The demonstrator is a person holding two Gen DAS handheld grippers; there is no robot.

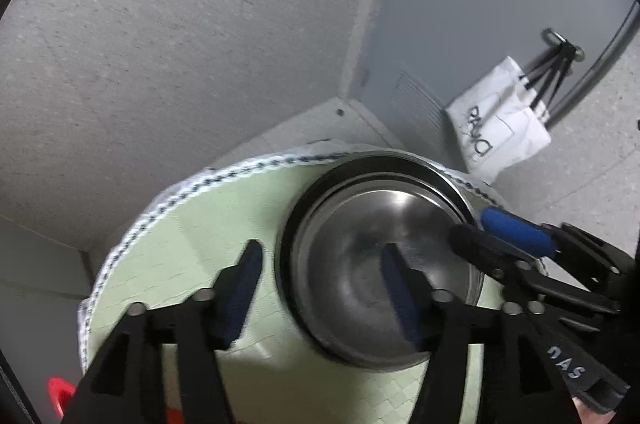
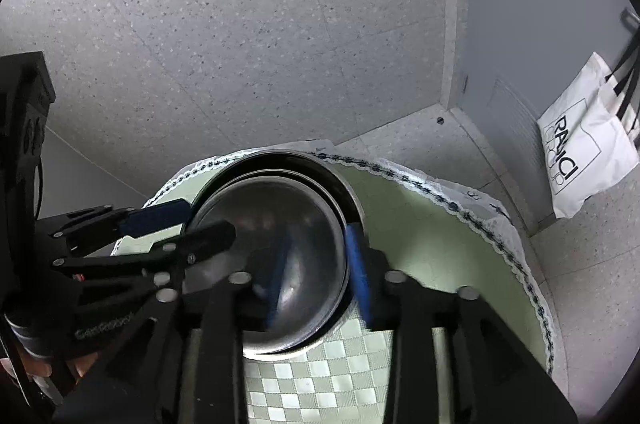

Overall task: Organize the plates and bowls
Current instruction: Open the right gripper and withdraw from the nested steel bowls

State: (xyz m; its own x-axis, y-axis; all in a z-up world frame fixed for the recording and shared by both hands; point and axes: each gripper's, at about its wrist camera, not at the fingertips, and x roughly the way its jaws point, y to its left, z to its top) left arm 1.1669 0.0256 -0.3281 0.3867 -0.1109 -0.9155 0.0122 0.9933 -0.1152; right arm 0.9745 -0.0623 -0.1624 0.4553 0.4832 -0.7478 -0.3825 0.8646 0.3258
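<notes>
A steel bowl (image 1: 380,264) sits nested in a second steel bowl (image 1: 384,160) on a round table with a green checked cloth (image 1: 192,224). My left gripper (image 1: 324,288) is open, its jaws astride the bowls' left rim: one finger inside the bowl, one outside over the cloth. My right gripper (image 2: 320,276) has its jaws astride the right rim of the bowls (image 2: 276,224), blue pads (image 2: 358,272) close on either side of the rim. It also shows at the right of the left wrist view (image 1: 480,224).
The table's lace edge (image 2: 500,224) runs close behind the bowls. Speckled floor (image 2: 240,24) lies beyond. A grey door with a white tote bag (image 2: 580,152) hanging on it is at right. Something red (image 1: 60,396) lies low at the table's left.
</notes>
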